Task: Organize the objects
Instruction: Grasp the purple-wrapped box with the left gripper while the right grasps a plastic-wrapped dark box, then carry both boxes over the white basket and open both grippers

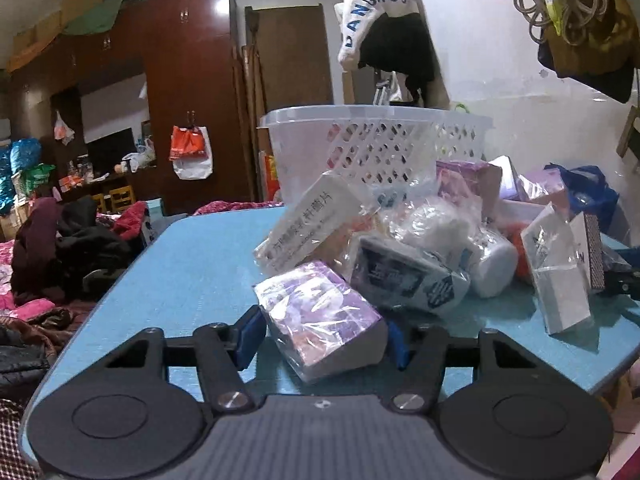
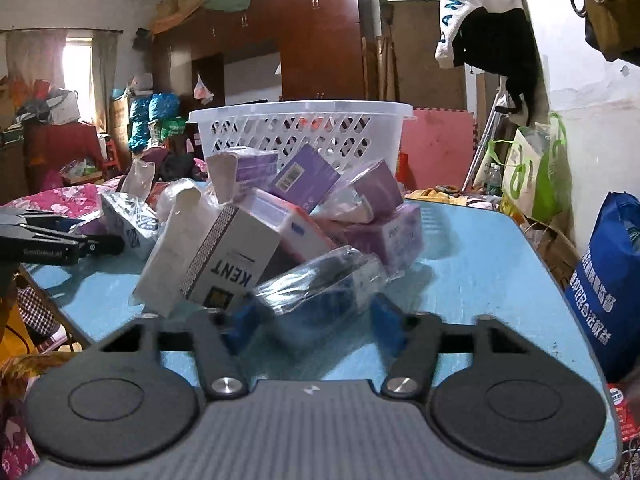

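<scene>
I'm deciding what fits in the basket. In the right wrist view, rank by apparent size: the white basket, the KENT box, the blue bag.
1. white basket
2. KENT box and blue bag: look about alike; the bag is cut off by the frame edge, so unranked.

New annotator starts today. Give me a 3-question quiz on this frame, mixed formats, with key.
1. True or false: the white basket stands on the near side of the pile of boxes.
2. What sits between the left gripper's fingers? A) KENT box B) purple box in plastic wrap C) white bottle
3. Fill in: the right gripper straddles a plastic-wrapped dark ____ on the blue table.

Key
1. False; it stands behind the pile.
2. B, the purple box.
3. box.
</scene>
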A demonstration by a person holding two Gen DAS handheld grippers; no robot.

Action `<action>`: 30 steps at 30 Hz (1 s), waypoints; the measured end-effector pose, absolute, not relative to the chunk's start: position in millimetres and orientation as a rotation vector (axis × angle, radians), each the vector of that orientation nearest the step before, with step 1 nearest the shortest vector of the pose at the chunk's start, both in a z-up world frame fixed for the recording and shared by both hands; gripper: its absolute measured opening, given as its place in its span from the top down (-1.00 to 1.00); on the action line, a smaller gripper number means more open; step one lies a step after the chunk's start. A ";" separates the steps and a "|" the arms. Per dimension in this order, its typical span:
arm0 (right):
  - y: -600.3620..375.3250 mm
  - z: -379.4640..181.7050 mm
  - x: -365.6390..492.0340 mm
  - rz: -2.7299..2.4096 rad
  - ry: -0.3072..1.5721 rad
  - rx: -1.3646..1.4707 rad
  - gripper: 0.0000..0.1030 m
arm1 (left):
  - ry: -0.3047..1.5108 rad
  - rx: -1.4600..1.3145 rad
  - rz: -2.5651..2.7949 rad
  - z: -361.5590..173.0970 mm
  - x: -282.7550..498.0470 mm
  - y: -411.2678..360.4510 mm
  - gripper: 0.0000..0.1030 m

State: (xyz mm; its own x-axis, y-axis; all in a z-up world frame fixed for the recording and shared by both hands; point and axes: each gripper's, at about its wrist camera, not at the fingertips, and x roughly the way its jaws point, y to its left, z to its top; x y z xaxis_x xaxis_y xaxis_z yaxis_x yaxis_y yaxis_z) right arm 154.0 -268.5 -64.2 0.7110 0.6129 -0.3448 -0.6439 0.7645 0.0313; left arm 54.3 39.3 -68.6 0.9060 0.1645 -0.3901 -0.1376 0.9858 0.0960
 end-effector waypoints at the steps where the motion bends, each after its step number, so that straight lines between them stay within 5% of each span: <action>1: -269.7 -66.1 152.4 0.701 0.346 -0.097 -0.16 | 0.407 0.075 0.165 -68.1 53.9 40.3 -0.24; 30: -271.5 6.6 163.4 0.759 0.170 -0.056 -0.07 | 0.230 -0.038 0.122 2.1 68.3 54.5 -0.23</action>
State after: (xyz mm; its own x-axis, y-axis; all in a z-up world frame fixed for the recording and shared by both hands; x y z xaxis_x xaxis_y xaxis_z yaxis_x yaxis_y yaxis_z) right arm 163.4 -271.5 6.6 0.7122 0.6801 -0.1740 -0.6892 0.7245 0.0106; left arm 68.3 54.5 2.1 0.9663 0.1166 -0.2296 -0.1254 0.9918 -0.0239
